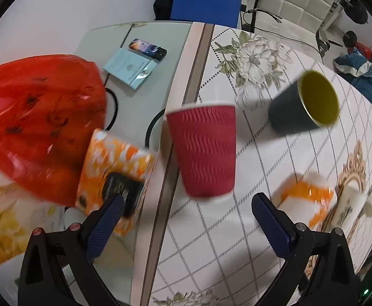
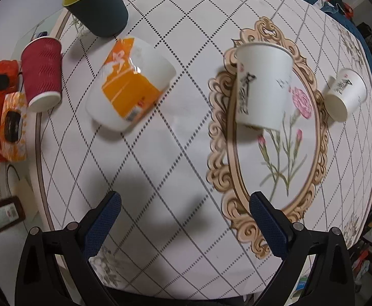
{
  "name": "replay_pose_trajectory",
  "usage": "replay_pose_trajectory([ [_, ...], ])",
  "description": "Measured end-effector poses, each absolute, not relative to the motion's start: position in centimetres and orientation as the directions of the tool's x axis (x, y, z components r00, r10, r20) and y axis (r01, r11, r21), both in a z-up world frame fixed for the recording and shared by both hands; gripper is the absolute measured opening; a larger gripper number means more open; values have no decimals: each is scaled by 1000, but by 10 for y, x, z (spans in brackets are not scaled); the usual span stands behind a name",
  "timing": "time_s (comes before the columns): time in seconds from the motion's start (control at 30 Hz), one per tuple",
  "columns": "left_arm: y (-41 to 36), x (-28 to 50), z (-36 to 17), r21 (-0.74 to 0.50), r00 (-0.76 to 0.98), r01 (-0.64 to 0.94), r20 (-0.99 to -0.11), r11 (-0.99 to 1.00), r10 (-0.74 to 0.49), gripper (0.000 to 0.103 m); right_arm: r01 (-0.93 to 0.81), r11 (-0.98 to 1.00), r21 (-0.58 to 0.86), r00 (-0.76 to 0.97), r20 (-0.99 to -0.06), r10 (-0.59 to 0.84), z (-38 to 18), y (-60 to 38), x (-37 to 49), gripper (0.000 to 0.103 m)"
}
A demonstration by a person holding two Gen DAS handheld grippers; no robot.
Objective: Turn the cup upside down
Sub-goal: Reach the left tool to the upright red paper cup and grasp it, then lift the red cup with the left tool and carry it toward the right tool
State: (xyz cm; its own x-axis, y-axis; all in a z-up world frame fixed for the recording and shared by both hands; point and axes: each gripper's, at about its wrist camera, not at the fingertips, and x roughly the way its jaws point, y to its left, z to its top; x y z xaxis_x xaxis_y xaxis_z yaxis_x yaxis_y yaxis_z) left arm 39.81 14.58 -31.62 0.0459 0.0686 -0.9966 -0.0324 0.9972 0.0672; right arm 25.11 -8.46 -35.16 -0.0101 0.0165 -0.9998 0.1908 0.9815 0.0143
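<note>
Several cups stand on the patterned tablecloth [image 2: 175,153]. A red ribbed paper cup [image 1: 202,150] stands upright just ahead of my open, empty left gripper [image 1: 186,211]; it also shows at the far left of the right wrist view [image 2: 43,72]. A dark green cup with a yellow-green inside [image 1: 306,104] [image 2: 96,5] stands upright. A white and orange cup [image 2: 132,83] [image 1: 306,200] and two white printed paper cups [image 2: 262,86] [image 2: 345,94] stand nearby. My right gripper [image 2: 186,214] is open and empty above the cloth, well short of the cups.
A red plastic bag [image 1: 35,122] and an orange wipes pack [image 1: 117,176] lie left of the red cup. A phone [image 1: 147,48] and a pale blue booklet [image 1: 127,67] lie on the glass tabletop beyond. A white chair [image 1: 295,2] stands behind the table.
</note>
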Motion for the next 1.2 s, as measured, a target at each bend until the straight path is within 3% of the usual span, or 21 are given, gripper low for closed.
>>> replay_pose_trajectory([
  [0.57, 123, 442, -388, 105, -48, 85, -993, 991, 109, 100, 166, 981, -102, -67, -993, -92, -370, -63, 300, 102],
  [0.7, 115, 443, -398, 128, -50, 117, -990, 985, 135, 82, 172, 979, -111, -71, -992, -100, -369, -63, 302, 102],
  [1.2, 99, 404, -378, 168, 14, 155, -986, 974, 168, 79, 157, 979, -131, -67, -990, -122, -365, -69, 286, 102],
])
